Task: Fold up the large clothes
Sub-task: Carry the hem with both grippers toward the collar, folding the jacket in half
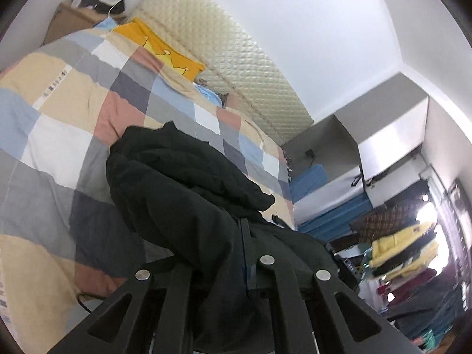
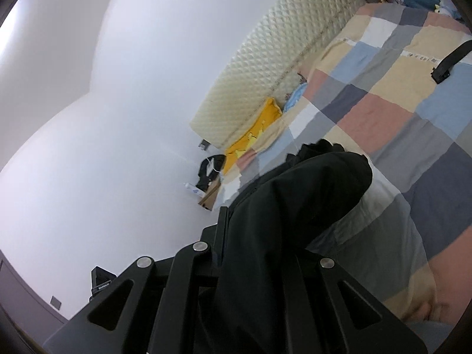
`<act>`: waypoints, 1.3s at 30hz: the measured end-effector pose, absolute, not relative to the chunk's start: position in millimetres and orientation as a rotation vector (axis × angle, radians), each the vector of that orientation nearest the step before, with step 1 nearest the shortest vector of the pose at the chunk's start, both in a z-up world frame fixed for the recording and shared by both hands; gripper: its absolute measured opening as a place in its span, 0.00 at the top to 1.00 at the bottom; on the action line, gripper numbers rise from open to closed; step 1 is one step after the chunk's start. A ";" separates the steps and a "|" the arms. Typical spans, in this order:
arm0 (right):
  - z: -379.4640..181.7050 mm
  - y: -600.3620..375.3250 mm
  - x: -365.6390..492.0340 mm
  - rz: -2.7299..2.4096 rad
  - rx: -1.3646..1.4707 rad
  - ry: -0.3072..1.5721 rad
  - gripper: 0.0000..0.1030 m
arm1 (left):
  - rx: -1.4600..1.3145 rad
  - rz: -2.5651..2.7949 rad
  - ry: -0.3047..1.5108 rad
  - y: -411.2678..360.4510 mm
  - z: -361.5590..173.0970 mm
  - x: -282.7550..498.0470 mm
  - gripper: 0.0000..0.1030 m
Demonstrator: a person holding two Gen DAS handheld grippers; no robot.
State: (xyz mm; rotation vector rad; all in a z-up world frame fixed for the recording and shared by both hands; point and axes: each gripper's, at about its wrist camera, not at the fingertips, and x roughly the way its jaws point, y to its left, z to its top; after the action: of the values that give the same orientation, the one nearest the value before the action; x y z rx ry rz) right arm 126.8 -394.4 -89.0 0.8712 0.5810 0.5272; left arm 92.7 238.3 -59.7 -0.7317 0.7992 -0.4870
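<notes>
While both grippers are clamped on cloth, the black garment (image 1: 188, 194) hangs bunched between and ahead of them over the bed.

The left gripper (image 1: 244, 236) has its jaws pinched together on a fold of the garment: dark fabric drapes over the fingers and spills down its left side, hiding the tips. Ahead of this gripper the garment heaps up in thick folds, and past that heap lies the patchwork quilt (image 1: 59, 135). Farther ahead, at the quilt's far edge, a yellow cloth (image 1: 159, 47) lies against the quilted cream headboard (image 1: 224, 59). Off to this gripper's right stand blue and white shelves (image 1: 324, 188) and a rack of hanging clothes (image 1: 401, 247).

The right gripper (image 2: 233, 236) is likewise closed on the garment (image 2: 295, 206), which runs out from between its fingers and rises ahead and to the right in a rounded fold. To the right of that fold and beyond it spreads the quilt (image 2: 383, 94); a black strap (image 2: 451, 59) shows at the far right edge, too cut off to tell what it belongs to. Ahead, the yellow cloth (image 2: 253, 135) and headboard (image 2: 280, 59) sit at the bed's end, with a white wall (image 2: 118, 118) to the gripper's left.
</notes>
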 end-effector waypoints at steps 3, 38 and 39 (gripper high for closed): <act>-82.2 -396.6 102.2 0.531 0.855 0.572 0.92 | -0.727 -0.500 0.805 235.6 -54.9 67.6 0.95; -82.8 -380.7 283.2 0.281 0.672 0.660 0.89 | -0.280 -0.109 0.740 173.6 -28.8 242.1 0.94; -88.2 -380.1 294.7 0.273 0.661 0.679 0.89 | -0.256 -0.086 0.759 169.3 -31.5 253.1 0.94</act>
State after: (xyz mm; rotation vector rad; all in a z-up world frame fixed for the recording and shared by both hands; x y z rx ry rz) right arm 294.7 -380.1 -88.2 0.6615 0.6791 0.2732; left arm 253.1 169.3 -31.5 -0.2563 0.7592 -0.0856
